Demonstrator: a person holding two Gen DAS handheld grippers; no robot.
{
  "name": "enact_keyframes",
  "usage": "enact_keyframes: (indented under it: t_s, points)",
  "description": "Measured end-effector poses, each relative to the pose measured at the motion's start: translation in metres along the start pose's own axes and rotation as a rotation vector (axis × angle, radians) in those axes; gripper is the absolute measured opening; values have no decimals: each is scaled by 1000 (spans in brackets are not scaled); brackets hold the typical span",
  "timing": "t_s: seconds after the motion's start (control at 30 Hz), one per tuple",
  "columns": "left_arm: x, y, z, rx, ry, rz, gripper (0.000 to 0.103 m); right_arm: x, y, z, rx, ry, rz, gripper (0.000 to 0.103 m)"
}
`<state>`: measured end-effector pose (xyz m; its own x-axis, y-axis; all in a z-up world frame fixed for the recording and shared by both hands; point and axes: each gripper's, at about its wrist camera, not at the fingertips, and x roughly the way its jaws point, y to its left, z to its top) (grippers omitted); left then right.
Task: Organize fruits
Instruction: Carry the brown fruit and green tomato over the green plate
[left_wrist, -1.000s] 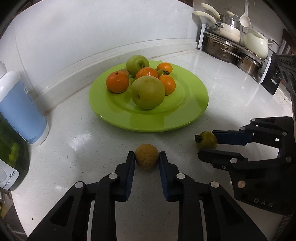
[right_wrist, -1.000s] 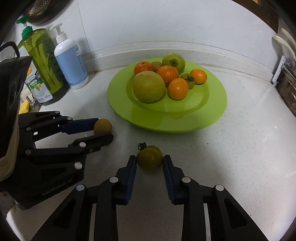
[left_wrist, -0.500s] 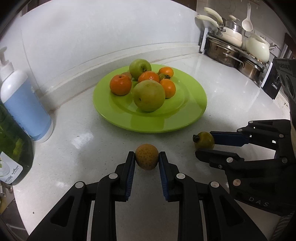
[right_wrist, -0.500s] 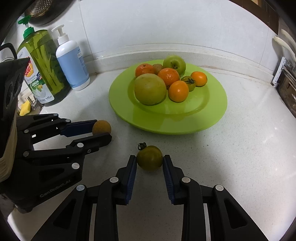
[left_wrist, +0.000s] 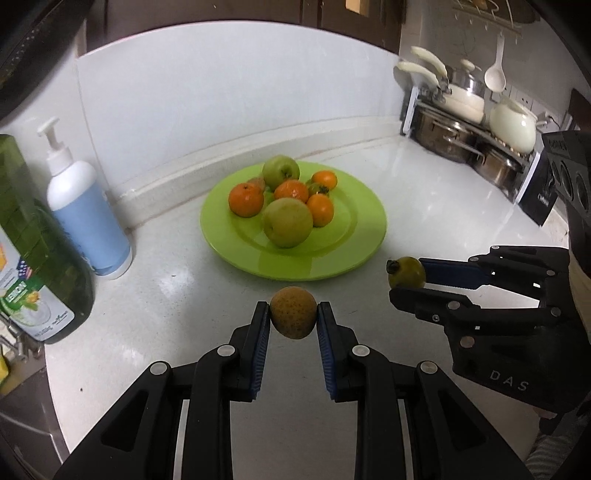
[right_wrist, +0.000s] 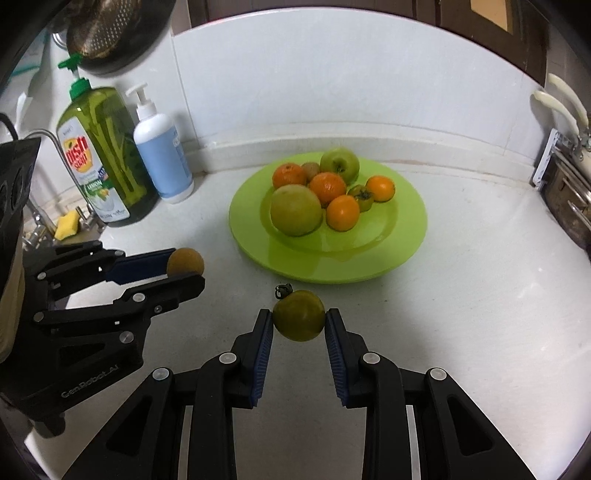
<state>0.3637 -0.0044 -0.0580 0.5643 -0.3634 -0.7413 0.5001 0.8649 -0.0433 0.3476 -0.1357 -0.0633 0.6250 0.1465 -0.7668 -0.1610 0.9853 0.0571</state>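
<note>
Both grippers are closed on fruit, the left gripper (left_wrist: 293, 318) on a brown fruit (left_wrist: 293, 312) and the right gripper (right_wrist: 298, 325) on a green fruit (right_wrist: 298, 319), so next both should go to the plate (right_wrist: 406, 236) in mid-frame.

White speckled countertop (right_wrist: 461, 295), kinda glossy. A big lime-green plate (right_wrist: 402, 236) sits on it around 12 o'clock in the right wrist view. Over at 10 o'clock, against the back wall, there's a green dish soap bottle (right_wrist: 99, 155) and a blue pump bottle (right_wrist: 162, 158) right next to each other.
</note>
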Motion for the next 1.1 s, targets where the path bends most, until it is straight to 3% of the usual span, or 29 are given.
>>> enact_keyframes:
  t_s: [0.63,1.1]
  points:
    - [-38,-37,25,-81,-85,73,26,-49,-28,10,-31,-103,28,30]
    - [-33,-54,50,-110,-112,104,26,-59,-55,31,-44,-146,53,30]
